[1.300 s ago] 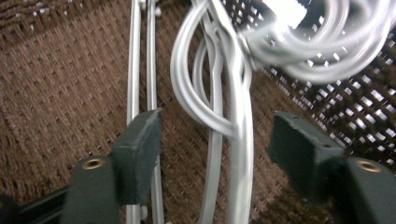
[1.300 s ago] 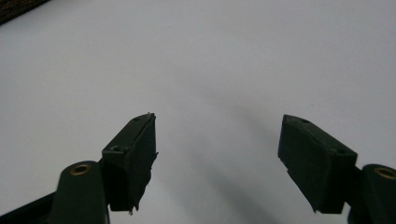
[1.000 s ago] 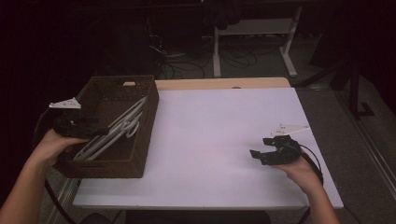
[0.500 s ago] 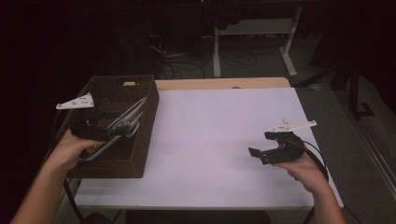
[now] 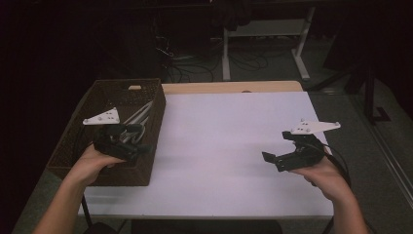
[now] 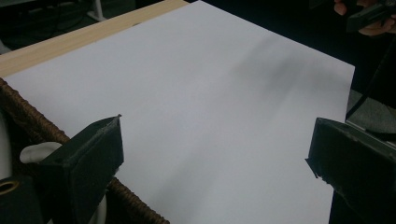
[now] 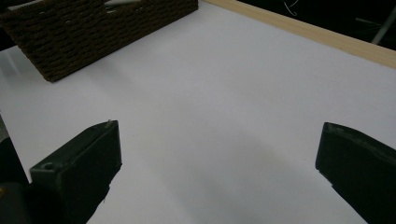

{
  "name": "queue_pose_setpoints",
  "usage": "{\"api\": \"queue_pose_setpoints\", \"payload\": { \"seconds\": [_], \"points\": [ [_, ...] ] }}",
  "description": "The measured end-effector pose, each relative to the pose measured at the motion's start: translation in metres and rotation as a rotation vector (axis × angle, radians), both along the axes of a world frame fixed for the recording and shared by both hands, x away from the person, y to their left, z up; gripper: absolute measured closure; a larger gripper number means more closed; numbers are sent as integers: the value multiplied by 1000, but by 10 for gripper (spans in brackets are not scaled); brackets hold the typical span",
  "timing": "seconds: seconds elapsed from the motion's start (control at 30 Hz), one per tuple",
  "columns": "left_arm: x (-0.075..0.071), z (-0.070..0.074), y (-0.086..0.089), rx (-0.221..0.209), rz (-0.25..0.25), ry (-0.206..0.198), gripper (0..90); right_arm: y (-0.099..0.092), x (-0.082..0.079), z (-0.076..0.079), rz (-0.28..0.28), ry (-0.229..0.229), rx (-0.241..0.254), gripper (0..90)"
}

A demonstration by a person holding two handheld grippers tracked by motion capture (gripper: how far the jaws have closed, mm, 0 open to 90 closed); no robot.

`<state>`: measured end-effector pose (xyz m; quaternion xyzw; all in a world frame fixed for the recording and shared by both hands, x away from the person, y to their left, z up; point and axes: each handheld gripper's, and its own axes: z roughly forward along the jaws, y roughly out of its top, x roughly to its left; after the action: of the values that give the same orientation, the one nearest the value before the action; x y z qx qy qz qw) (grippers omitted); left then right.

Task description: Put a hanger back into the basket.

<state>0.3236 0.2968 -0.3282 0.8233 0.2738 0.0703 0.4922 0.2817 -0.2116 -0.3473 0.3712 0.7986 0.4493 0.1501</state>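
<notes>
High view: left claw (image 5: 139, 146) wide apart, just opened, holding nothing, right over brown woven basket (image 5: 73, 151). Right claw (image 5: 273, 161) same, above white worktop (image 5: 224, 136). Could bump basket rim.

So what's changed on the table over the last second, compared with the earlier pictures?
The left gripper has swung from the basket's left edge to over its right side; its jaws have just been opening, nothing between them. The right gripper has lifted slightly, its jaws opening too, empty. The basket, the white pieces in it and the white sheet stayed put.
</notes>
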Motion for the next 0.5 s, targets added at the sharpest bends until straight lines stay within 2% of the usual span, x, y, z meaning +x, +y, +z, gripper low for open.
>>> {"api": "queue_pose_setpoints", "payload": {
  "seconds": [0.5],
  "points": [
    [-2,-3,-2,15,-9,-10,23,0,1,-4,16,9,-4,2]
  ]
}}
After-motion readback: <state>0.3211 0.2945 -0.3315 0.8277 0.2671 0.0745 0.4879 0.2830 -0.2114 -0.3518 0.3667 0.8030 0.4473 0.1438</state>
